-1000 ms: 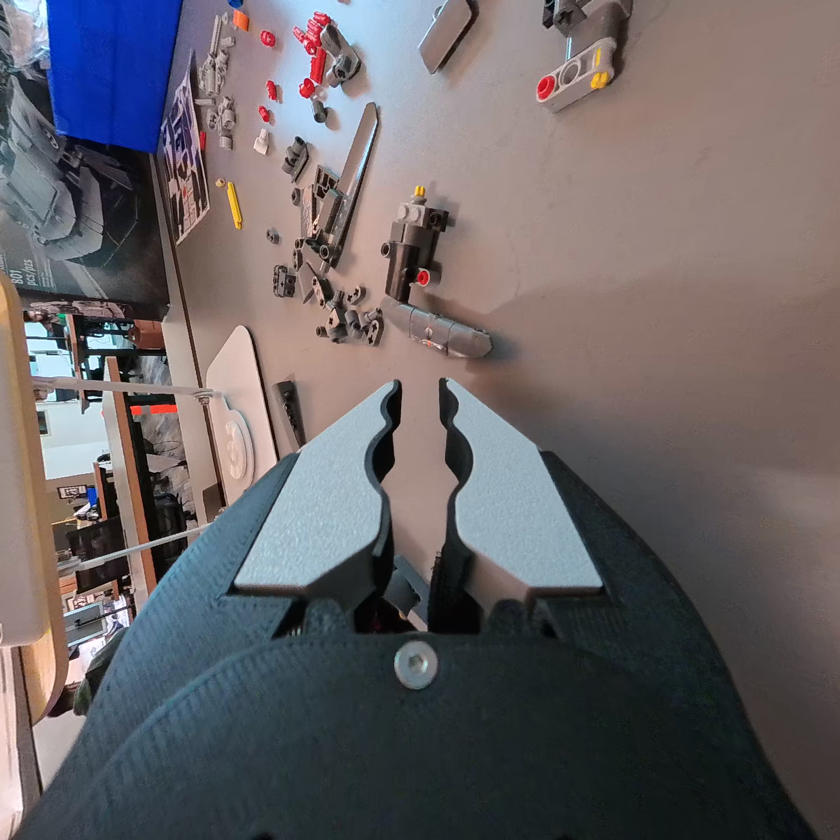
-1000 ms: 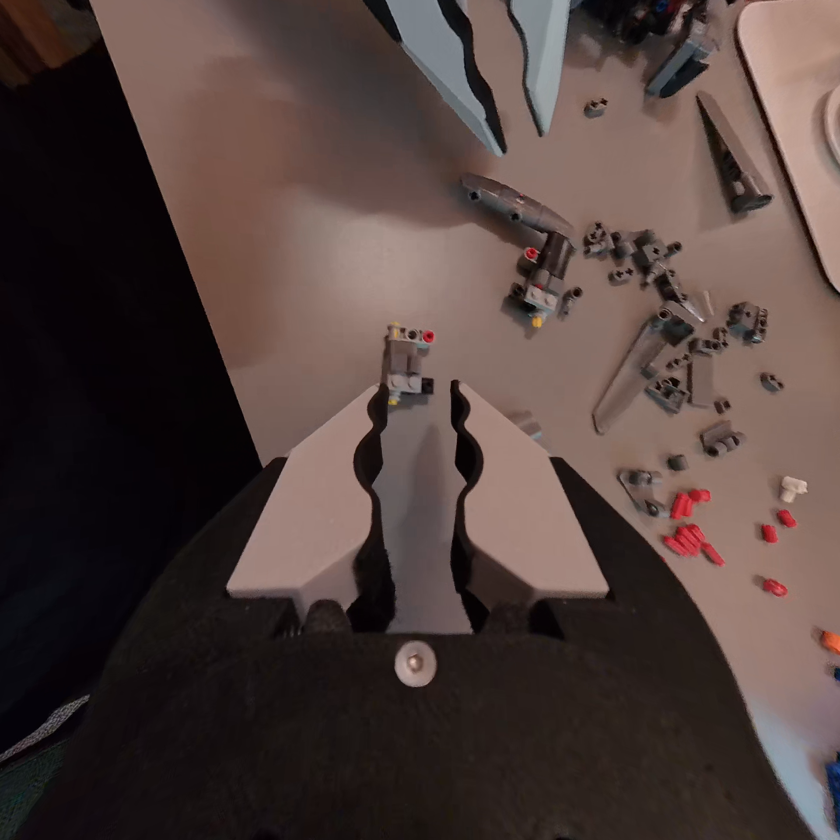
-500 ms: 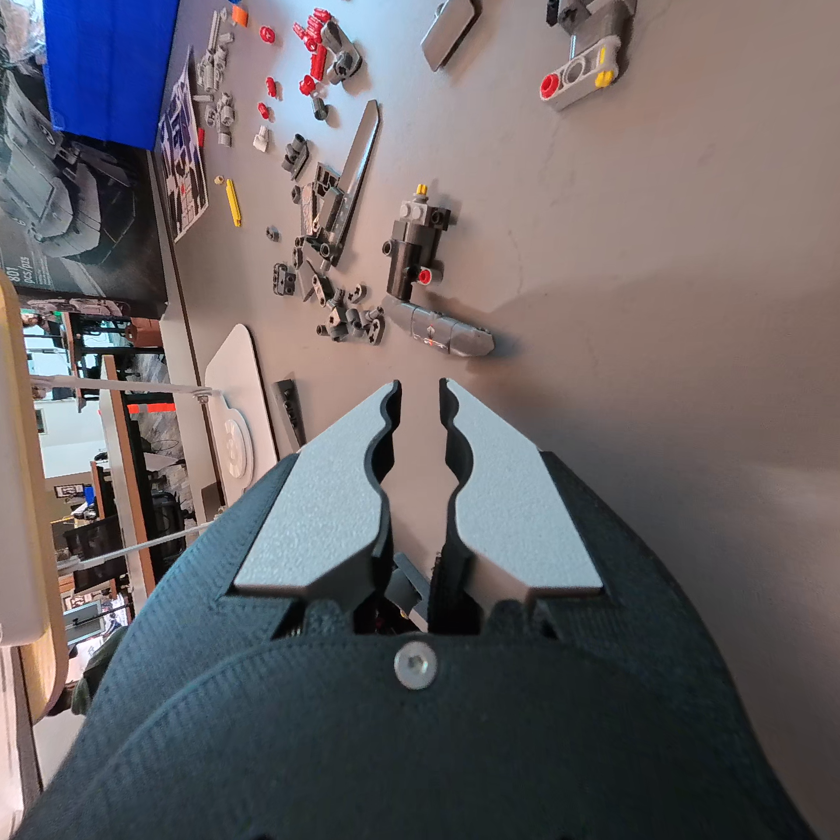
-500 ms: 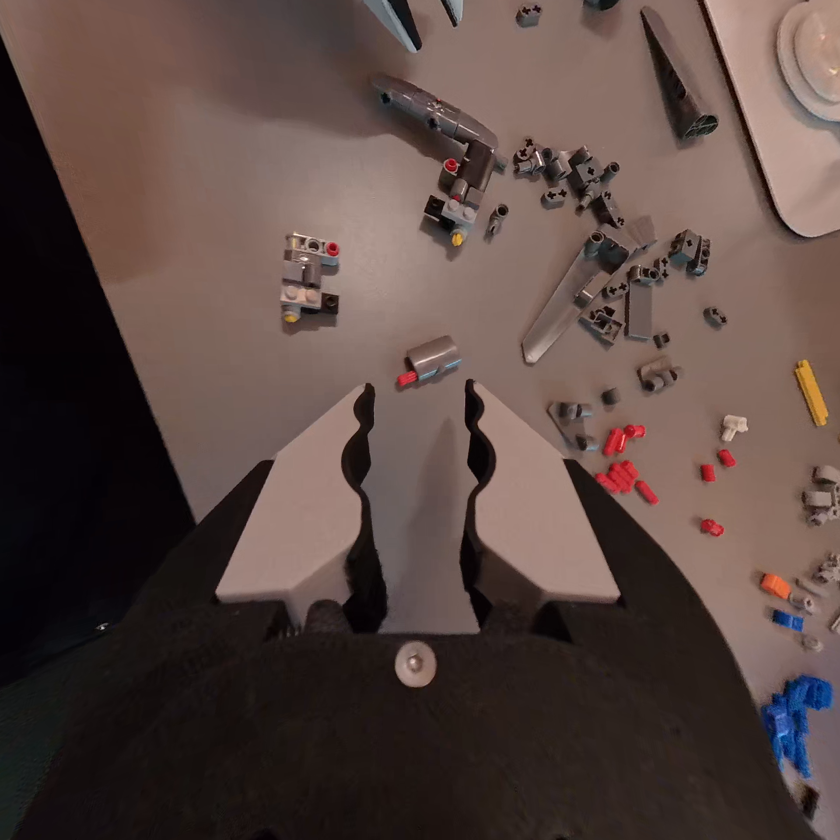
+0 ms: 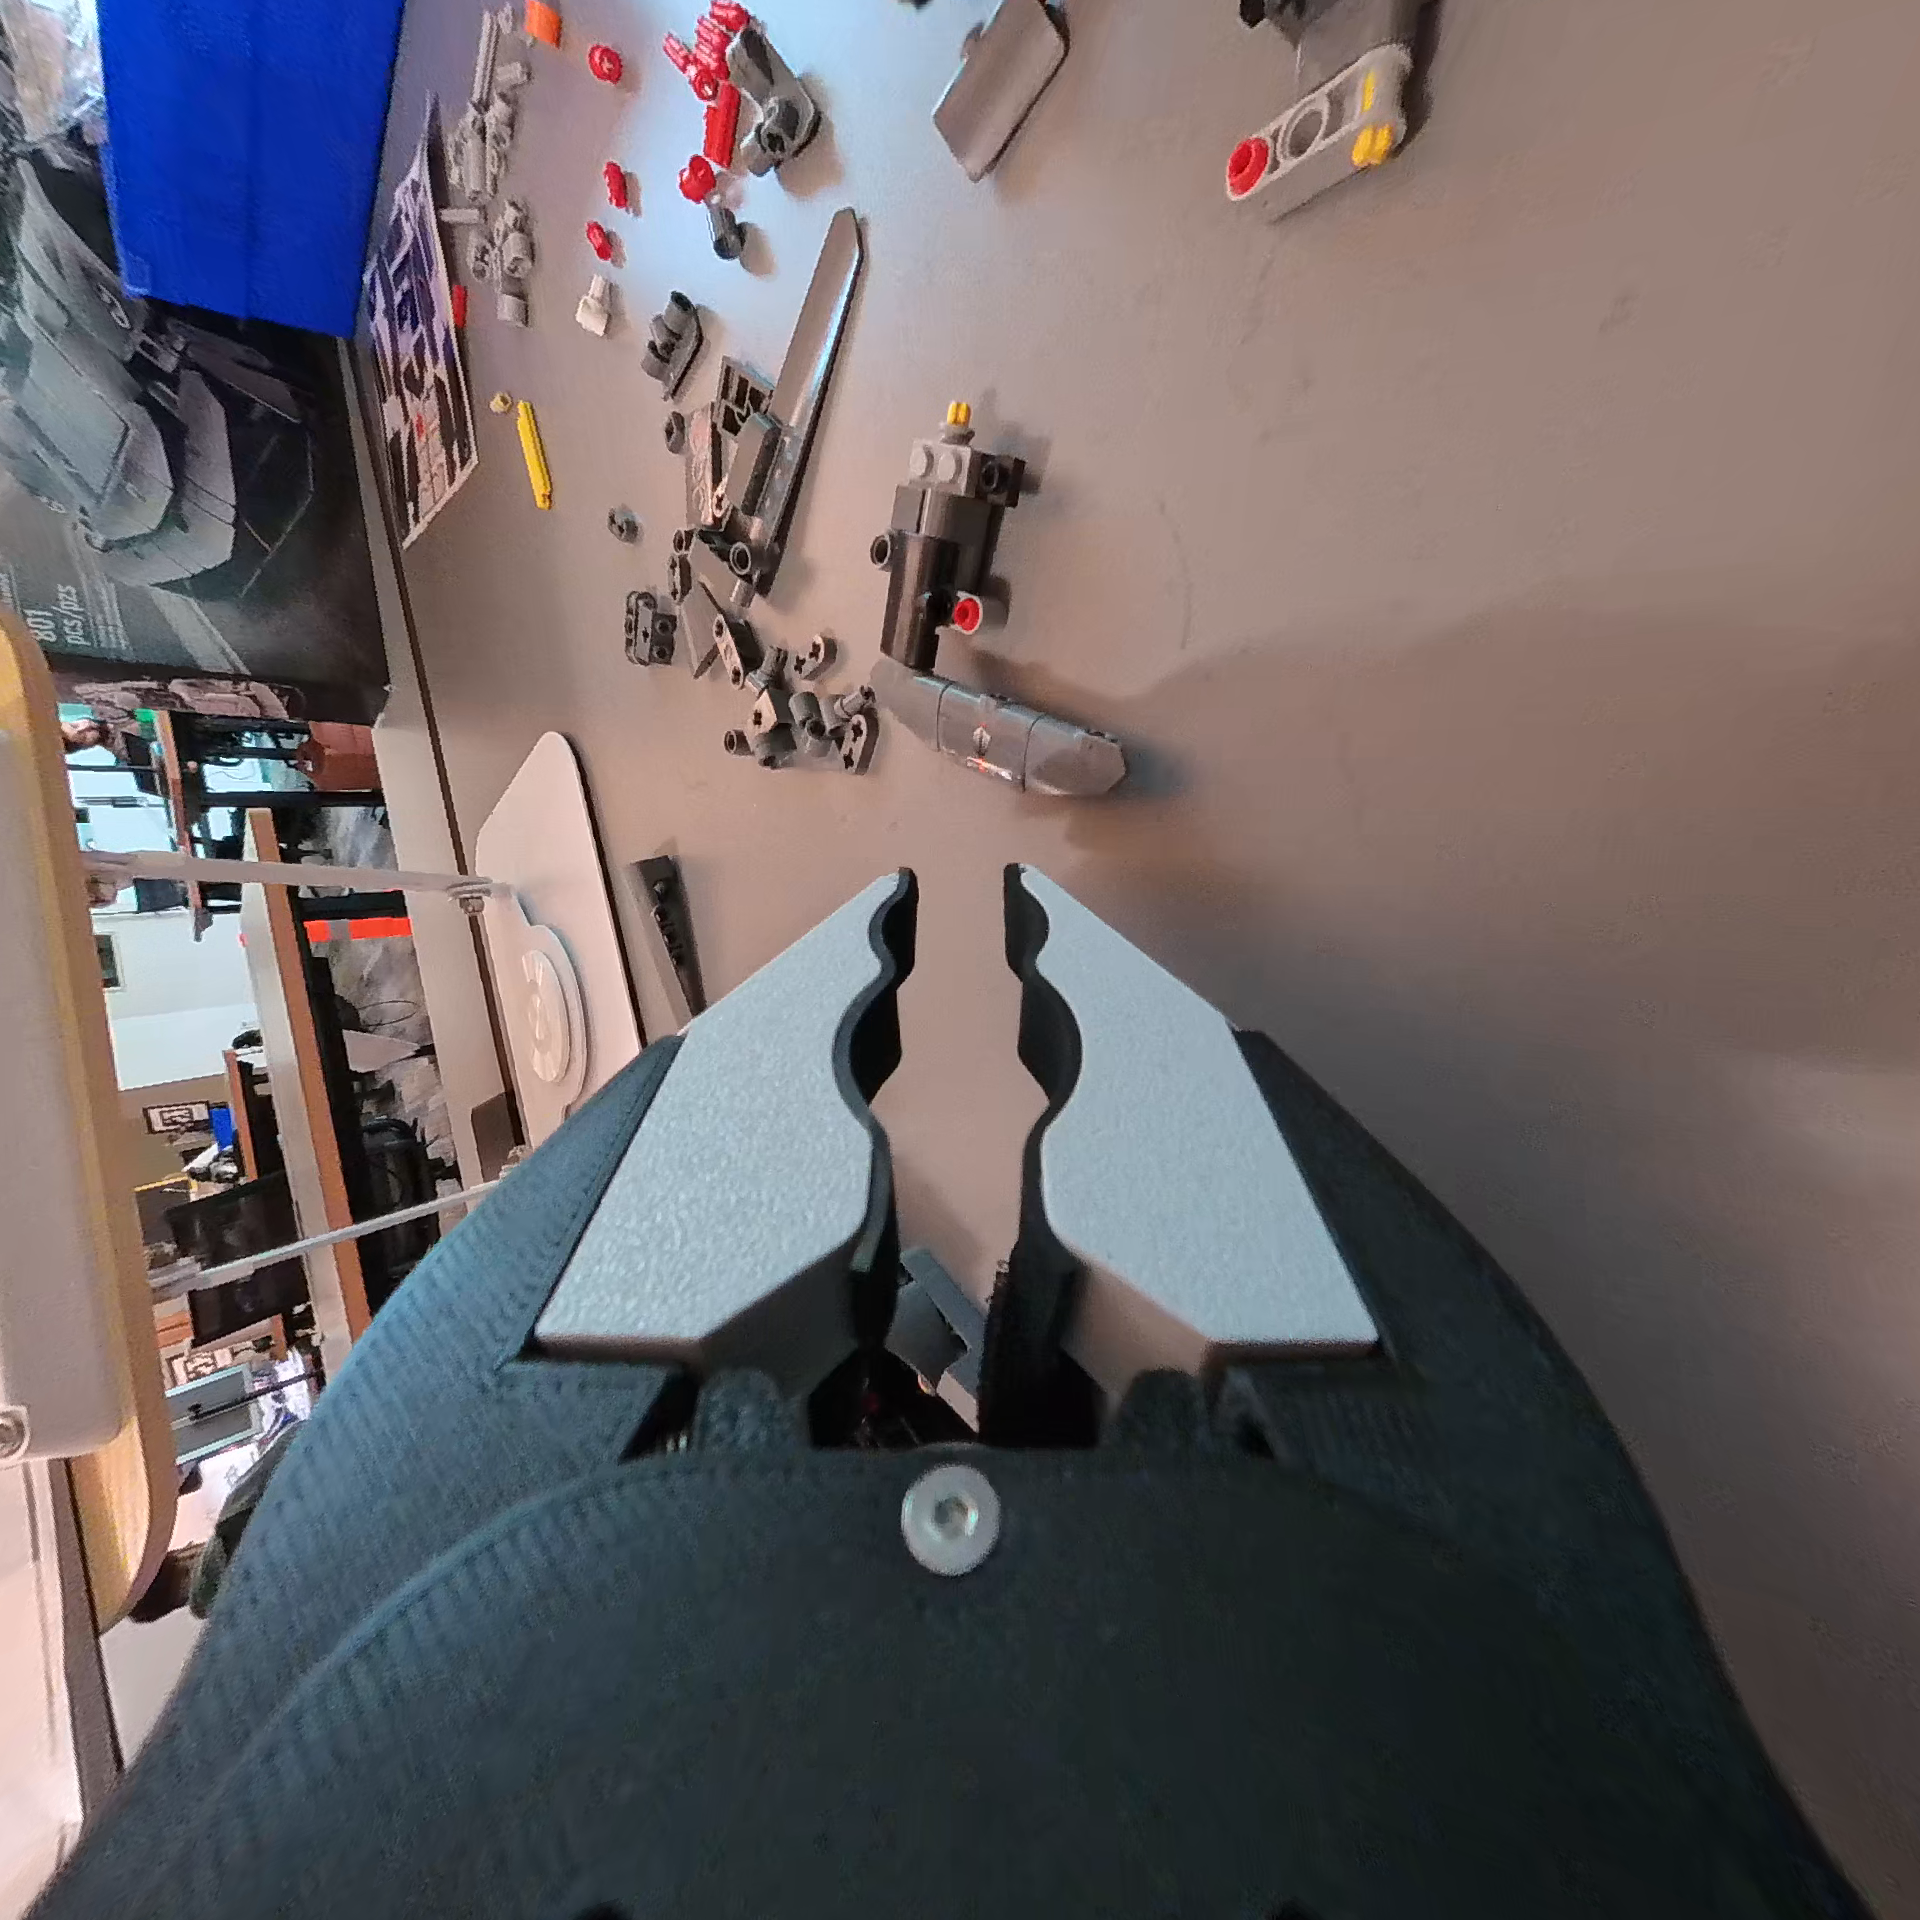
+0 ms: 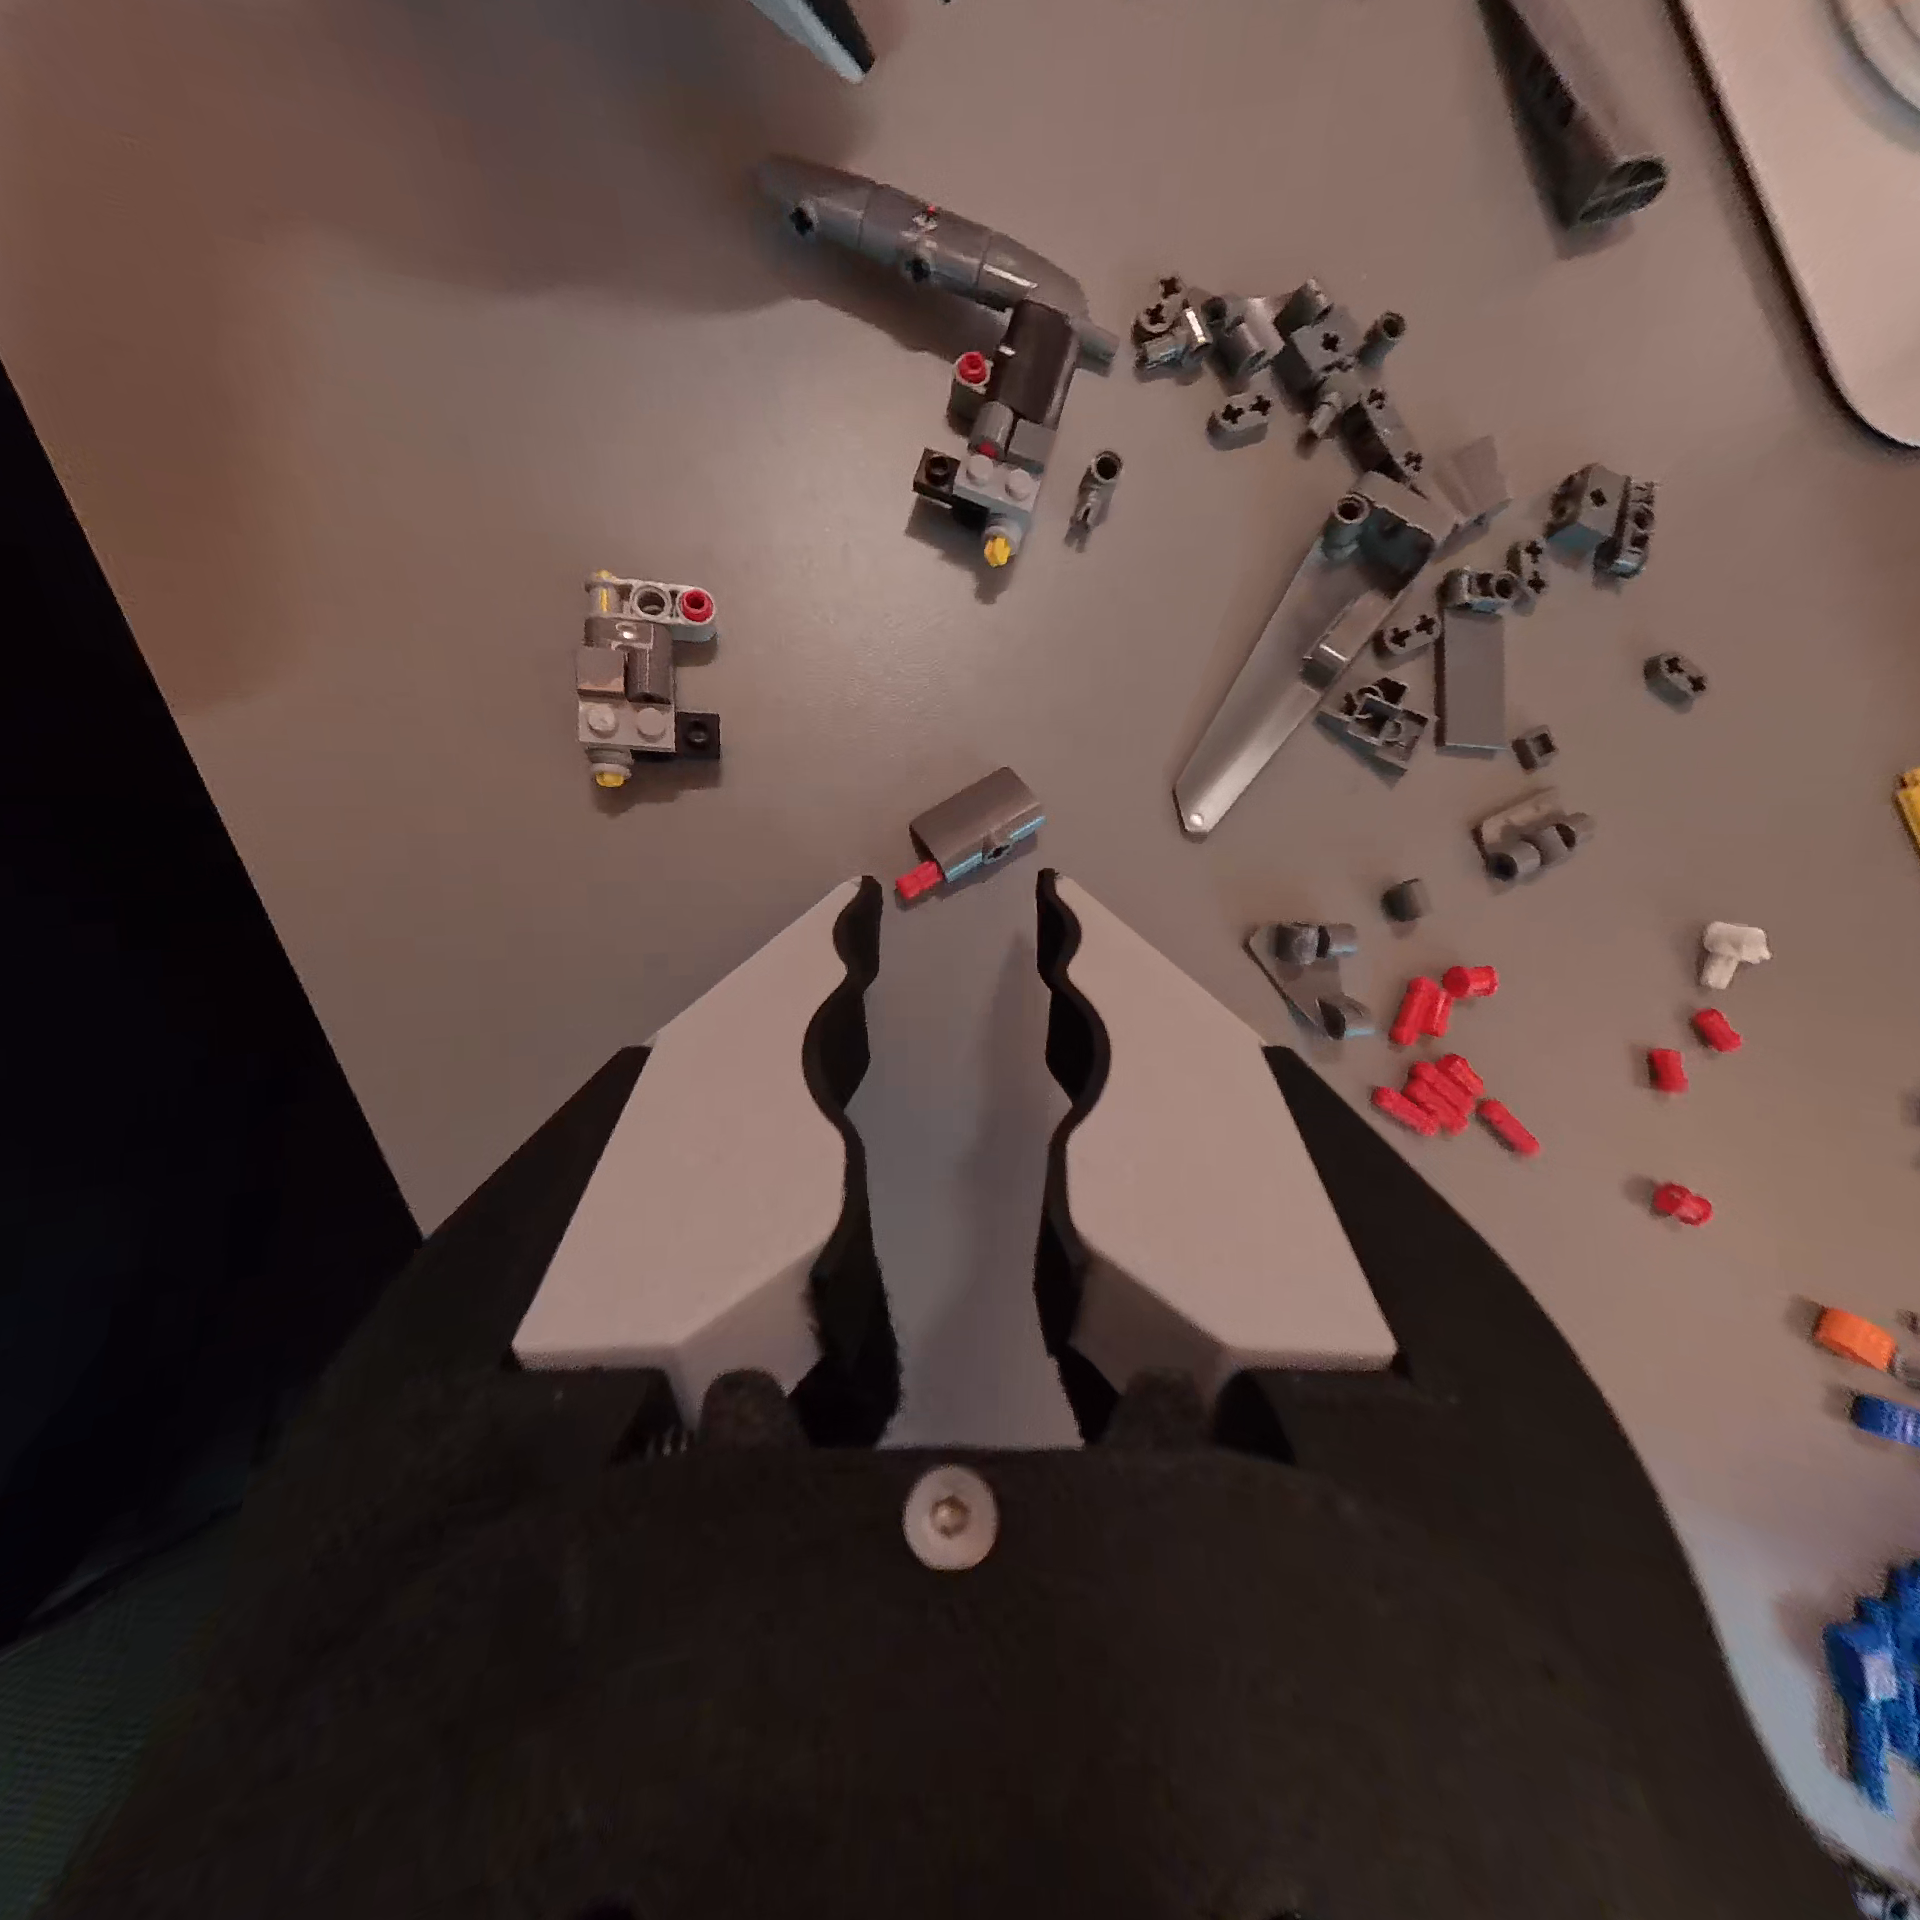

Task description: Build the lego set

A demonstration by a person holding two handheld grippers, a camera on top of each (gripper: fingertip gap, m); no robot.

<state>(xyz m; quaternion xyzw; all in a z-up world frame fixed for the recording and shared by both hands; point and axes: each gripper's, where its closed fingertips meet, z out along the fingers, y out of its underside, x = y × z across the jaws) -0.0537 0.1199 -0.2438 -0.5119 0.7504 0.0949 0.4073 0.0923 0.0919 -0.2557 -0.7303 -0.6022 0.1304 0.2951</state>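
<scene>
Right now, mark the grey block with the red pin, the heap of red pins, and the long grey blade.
grey block with red pin (image 6: 977, 826), right wrist view, top face.
heap of red pins (image 6: 1439, 1096), right wrist view, heap's middle.
long grey blade (image 6: 1262, 691), right wrist view, mid-length.

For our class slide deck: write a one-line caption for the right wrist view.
Open right gripper poised just short of a small grey brick with a red peg on a table.

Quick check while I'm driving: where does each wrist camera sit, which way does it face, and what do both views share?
Left wrist view: behind the left gripper, rolled sideways, looking along the grey table; own open fingers show.
Right wrist view: behind the right gripper, looking down; open fingers frame a small grey piece with a red pin.
Shared: the long grey curved assembly.
</scene>
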